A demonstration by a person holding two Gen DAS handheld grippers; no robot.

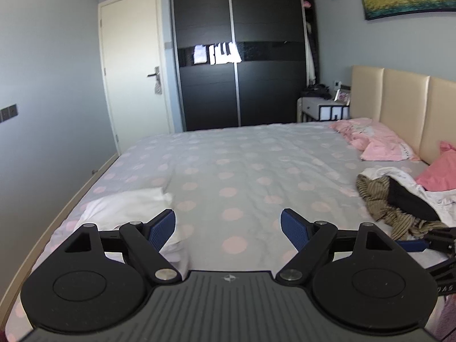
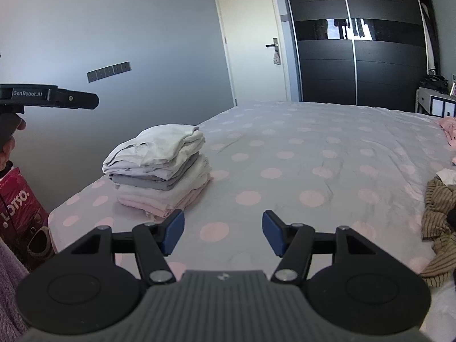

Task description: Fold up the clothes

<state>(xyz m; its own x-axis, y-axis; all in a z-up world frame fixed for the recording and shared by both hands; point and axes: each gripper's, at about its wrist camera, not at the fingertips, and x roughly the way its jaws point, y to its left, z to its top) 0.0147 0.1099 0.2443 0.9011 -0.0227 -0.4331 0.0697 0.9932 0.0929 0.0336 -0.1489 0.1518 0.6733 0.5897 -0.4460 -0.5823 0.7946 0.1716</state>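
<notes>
Both jaws spread wide and empty, my left gripper (image 1: 228, 229) and right gripper (image 2: 223, 233) hover over the bed (image 2: 313, 154), stack (image 2: 159, 168) parked neat at ten o'clock, heap (image 1: 399, 199) waiting at three.

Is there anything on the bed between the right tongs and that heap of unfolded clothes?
Nothing visible. The open right tongs hover over bare polka-dot grey bedsheet, and the olive striped crumpled garment lies to their right with only sheet between.
</notes>
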